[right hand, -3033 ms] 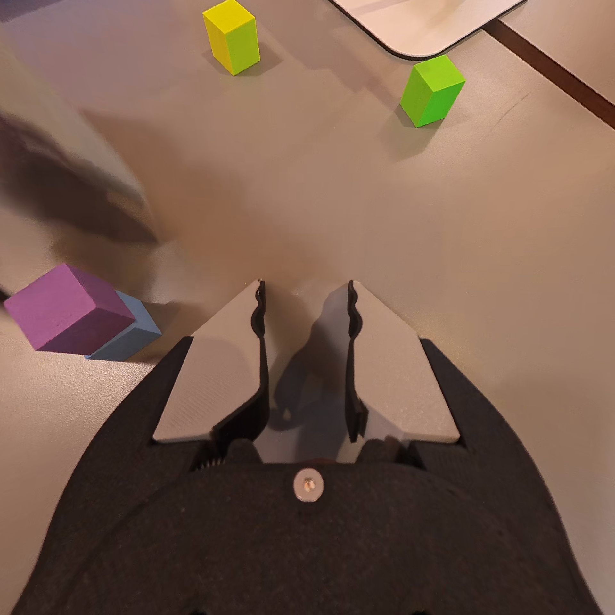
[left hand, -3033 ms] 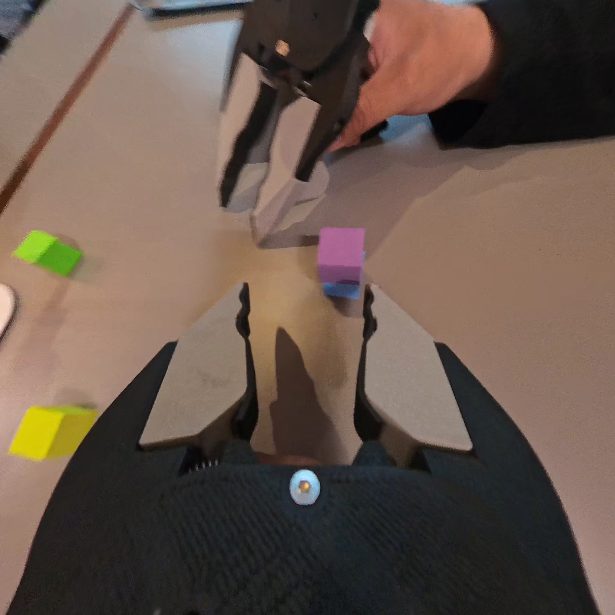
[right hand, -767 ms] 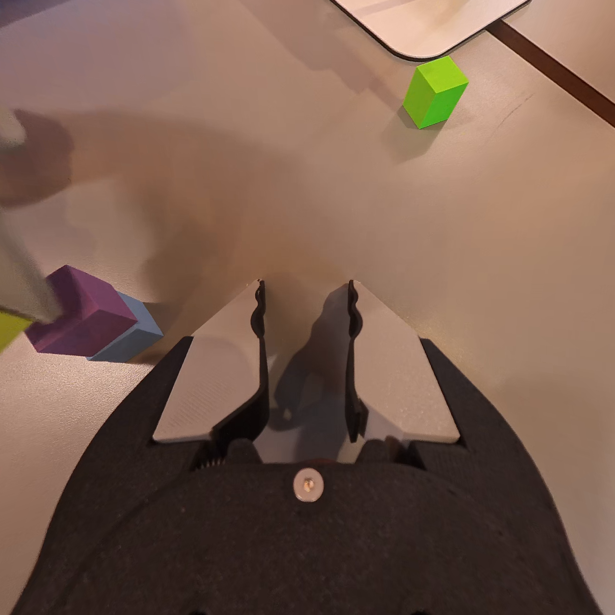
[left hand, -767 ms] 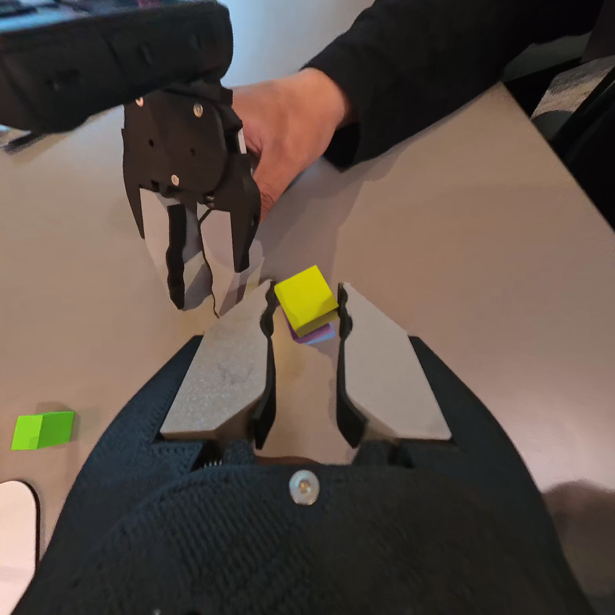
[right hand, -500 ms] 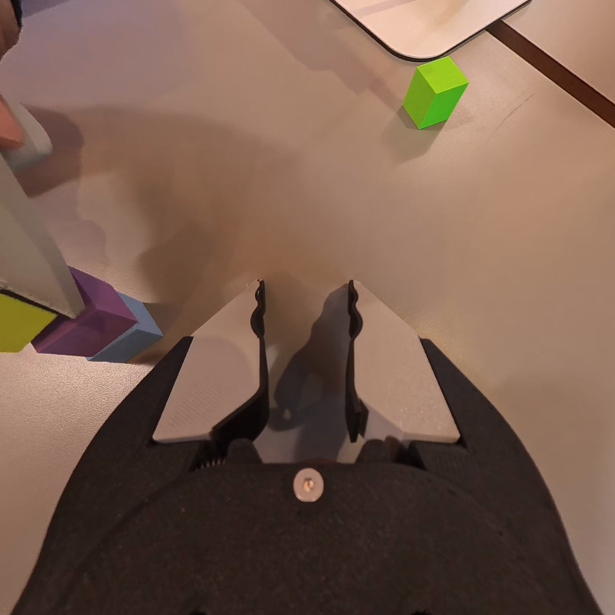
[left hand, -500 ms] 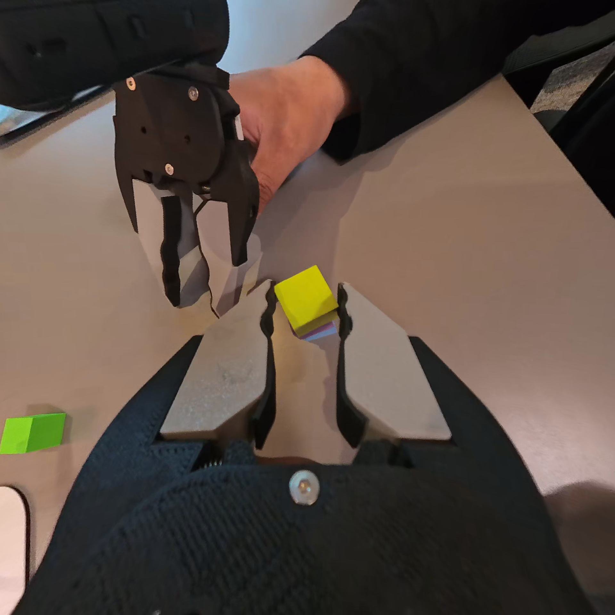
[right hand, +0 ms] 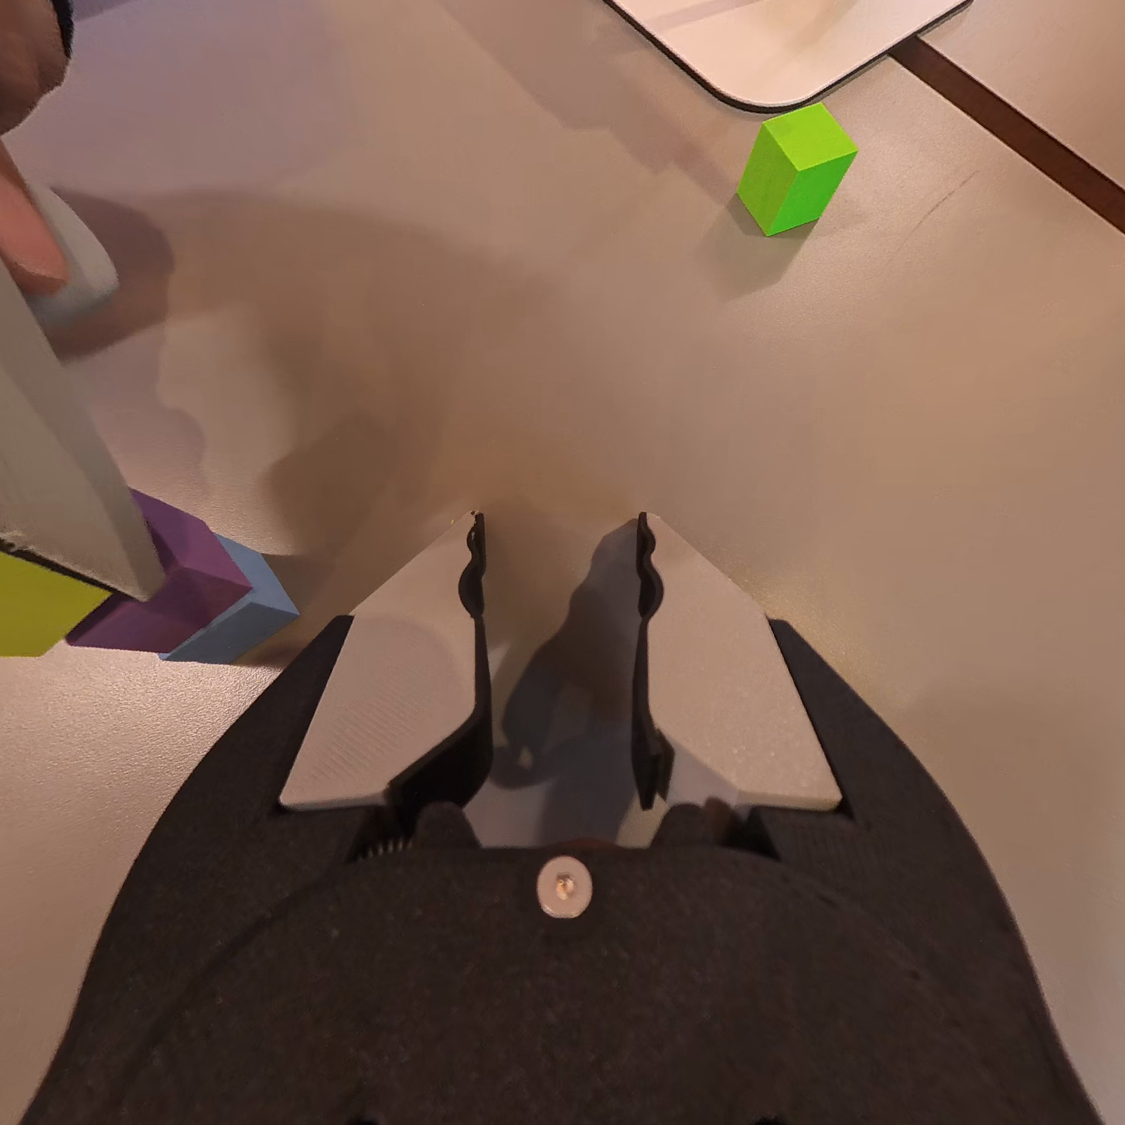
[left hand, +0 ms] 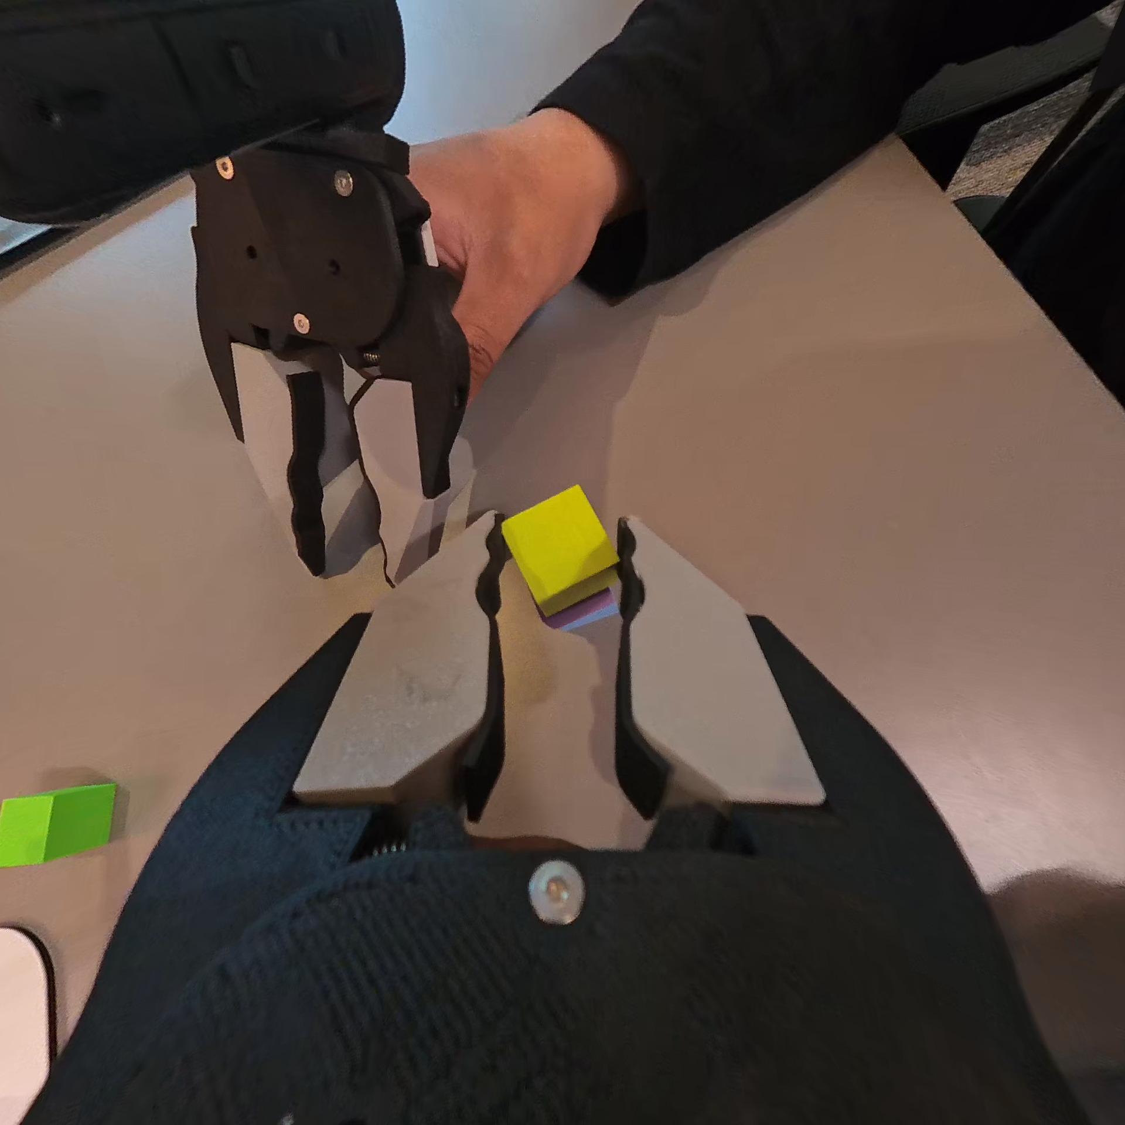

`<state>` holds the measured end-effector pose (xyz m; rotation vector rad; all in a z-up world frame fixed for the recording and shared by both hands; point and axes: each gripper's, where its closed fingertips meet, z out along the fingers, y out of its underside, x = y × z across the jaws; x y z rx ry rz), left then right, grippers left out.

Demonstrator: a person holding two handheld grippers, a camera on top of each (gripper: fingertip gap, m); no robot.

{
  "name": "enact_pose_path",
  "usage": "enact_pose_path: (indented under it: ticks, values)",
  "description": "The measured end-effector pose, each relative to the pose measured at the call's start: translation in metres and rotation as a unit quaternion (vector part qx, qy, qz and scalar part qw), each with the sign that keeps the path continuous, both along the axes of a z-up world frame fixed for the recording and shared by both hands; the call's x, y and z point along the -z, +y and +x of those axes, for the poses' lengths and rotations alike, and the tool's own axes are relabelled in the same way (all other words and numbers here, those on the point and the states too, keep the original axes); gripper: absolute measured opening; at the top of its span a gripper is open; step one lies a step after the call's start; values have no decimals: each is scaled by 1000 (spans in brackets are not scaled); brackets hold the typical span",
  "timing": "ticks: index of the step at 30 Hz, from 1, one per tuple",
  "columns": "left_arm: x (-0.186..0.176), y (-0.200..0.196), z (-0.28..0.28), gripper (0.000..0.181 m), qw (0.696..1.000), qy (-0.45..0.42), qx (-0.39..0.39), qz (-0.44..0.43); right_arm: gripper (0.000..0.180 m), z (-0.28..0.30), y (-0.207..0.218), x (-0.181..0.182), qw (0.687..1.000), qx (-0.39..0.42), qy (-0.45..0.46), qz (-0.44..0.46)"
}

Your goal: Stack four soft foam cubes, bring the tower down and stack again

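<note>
- Three cubes made up the tower at this moment: the yellow cube (left hand: 557, 539) sat between the fingertips of the left gripper (left hand: 559, 551), above the purple cube (right hand: 182, 584) and the blue cube (right hand: 243, 621), whereas three seconds earlier the yellow one lay loose on the table (left hand: 822, 456) and only purple stood on blue.
- Over the last half second the yellow cube had barely shifted; the left jaws were closed on its sides, and I could not tell whether it already rested fully on the purple one.
- Its edges were turned slightly against the cubes beneath, so I judged the release would need care.
- Right gripper (right hand: 559, 529): jaws apart, holding nothing, hovering just beside the tower, unchanged from before.
- One cube remained: the green cube (right hand: 794, 167) lay alone, well apart, near a white rounded board (right hand: 791, 55).
- By my reckoning the first stack was three-quarters built, with the green cube next.
- No brands, labels or legible writing showed anywhere.
</note>
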<state>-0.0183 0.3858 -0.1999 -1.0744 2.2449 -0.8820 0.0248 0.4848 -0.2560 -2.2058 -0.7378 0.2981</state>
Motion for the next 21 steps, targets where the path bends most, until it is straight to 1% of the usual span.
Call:
enact_pose_path:
  ticks: [1, 12, 15, 21]
  values:
    - [1, 0, 0, 34, 1000, 3, 1, 0, 48, 0, 0, 0, 1000, 0, 0, 0]
    - [3, 3, 1, 36, 1000, -2, -8, -8, 48, 0, 0, 0, 1000, 0, 0, 0]
    - [0, 4, 4, 41, 1000, -15, -14, -7, 48, 0, 0, 0, 1000, 0, 0, 0]
    - [-4, 7, -2, 48, 1000, -13, -21, -15, 48, 0, 0, 0, 1000, 0, 0, 0]
